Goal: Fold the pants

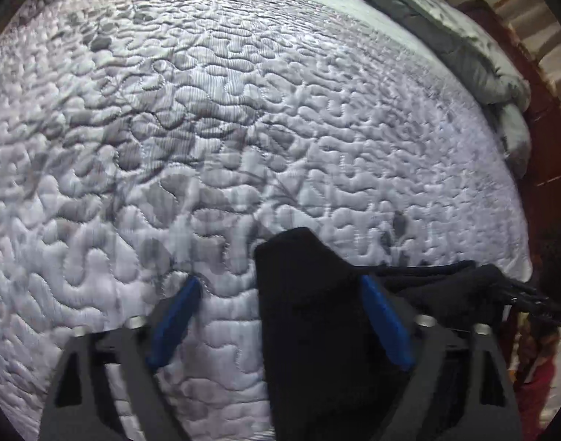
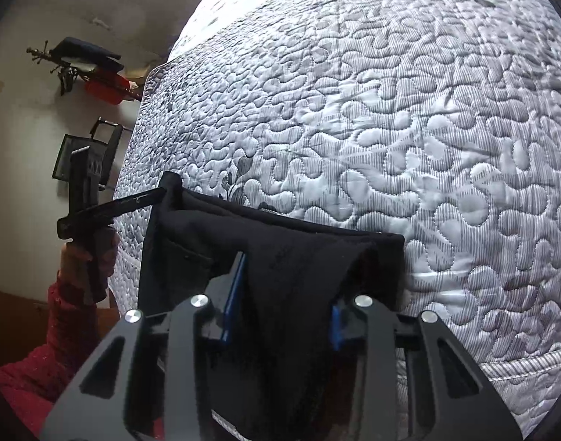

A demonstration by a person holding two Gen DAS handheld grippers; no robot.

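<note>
Soft, cool daylight falls evenly over the quilted bedspread (image 1: 265, 117), brightest along its far edge in both views and dimming toward the cameras. The stitched puffs cast small shadows that give the quilt crisp relief at mid-frame. The black pants (image 2: 280, 257) swallow the light, so their folds barely read. Both views are strongly fisheye: the bedspread bulges like a dome and the corners go black. Its lower left part in the left wrist view is smeared with motion blur.
</note>
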